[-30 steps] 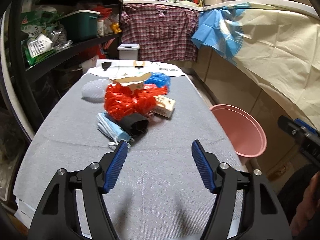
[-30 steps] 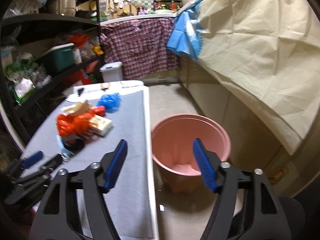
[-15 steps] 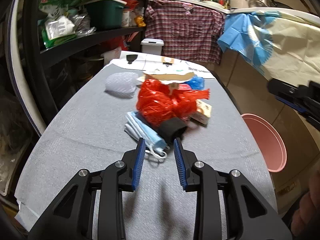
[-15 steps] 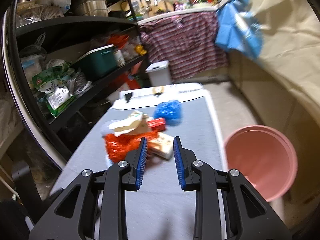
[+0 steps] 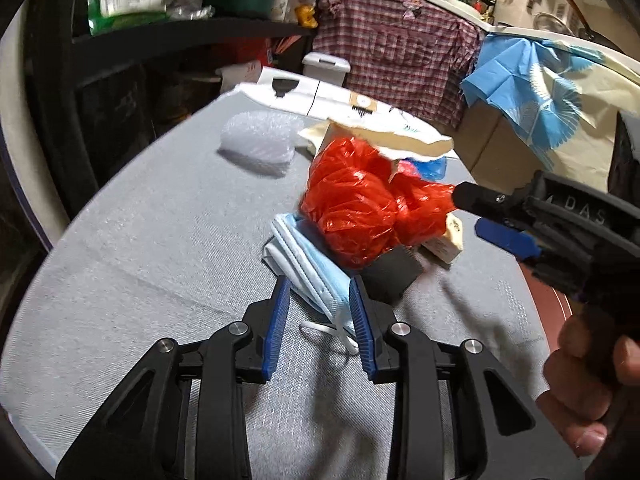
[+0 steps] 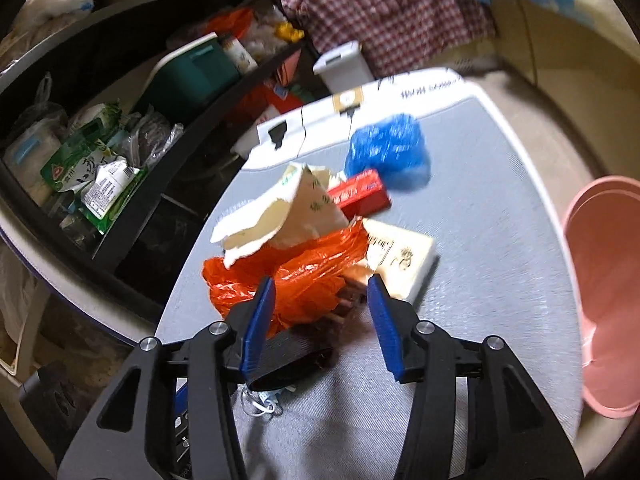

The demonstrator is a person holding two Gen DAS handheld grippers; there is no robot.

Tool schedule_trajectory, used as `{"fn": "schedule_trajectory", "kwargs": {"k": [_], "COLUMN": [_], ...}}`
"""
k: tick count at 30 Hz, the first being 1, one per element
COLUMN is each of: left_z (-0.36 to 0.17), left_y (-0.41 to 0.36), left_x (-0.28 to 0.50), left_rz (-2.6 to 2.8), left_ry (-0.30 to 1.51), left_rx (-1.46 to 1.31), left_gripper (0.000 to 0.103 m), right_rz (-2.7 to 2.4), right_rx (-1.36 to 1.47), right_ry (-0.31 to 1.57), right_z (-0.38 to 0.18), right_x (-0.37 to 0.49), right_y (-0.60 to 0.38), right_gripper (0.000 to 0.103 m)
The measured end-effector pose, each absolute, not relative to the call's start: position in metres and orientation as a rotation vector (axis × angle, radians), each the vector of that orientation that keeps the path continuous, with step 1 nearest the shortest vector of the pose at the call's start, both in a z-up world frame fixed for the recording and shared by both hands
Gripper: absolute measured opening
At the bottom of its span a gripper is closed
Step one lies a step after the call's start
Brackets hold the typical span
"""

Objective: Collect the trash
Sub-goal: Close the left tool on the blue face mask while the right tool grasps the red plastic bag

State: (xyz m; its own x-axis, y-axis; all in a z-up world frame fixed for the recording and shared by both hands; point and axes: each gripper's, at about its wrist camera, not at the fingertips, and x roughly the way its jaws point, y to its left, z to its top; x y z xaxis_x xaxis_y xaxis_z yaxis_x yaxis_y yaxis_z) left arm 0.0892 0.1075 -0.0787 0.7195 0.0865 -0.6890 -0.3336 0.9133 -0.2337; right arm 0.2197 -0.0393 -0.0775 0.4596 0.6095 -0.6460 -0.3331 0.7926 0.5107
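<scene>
Crinkled red plastic bag [image 5: 360,208] atop pleated blue face masks [image 5: 316,276], grey cloth-covered table [image 5: 160,248]

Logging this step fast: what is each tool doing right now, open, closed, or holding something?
Left tool: open, its jaws either side of the blue face mask, not pressing on it.
Right tool: open, jaws just reopened, over the red plastic bag, holding nothing.

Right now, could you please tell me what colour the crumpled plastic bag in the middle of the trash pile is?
The crumpled plastic bag is bright red-orange, clearest in the left wrist view.
</scene>
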Motion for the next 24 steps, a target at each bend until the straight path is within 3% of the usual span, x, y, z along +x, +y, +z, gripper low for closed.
{"fn": "schedule_trajectory", "kwargs": {"k": [10, 13, 16, 18, 21, 24], "left_z": [-0.094, -0.097, -0.101, -0.101, -0.097, -0.091], "left_y": [0.106, 0.106, 0.106, 0.106, 0.105, 0.104], "left_x": [0.102, 0.105, 0.107, 0.106, 0.103, 0.099], "left_rz": [0.182, 0.172, 0.167, 0.167, 0.169, 0.177], "left_ry": [0.791, 0.807, 0.833, 0.837, 0.824, 0.810], "left_rx": [-0.405, -0.409, -0.415, -0.412, -0.392, -0.358], "left_gripper": [0.032, 0.032, 0.032, 0.022, 0.011, 0.006], "right_rz": [0.668, 0.670, 0.673, 0.682, 0.688, 0.694], "right_rx": [0.322, 0.302, 0.283, 0.276, 0.267, 0.256], "right_ry": [0.959, 0.945, 0.935, 0.930, 0.912, 0.886], "right_z": [-0.091, -0.089, -0.088, -0.087, -0.083, -0.076], "right_x": [0.223, 0.221, 0.220, 0.219, 0.216, 0.211], "right_y": [-0.019, -0.016, -0.015, -0.014, -0.013, -0.014], "right_gripper": [0.046, 0.039, 0.025, 0.011, 0.007, 0.006]}}
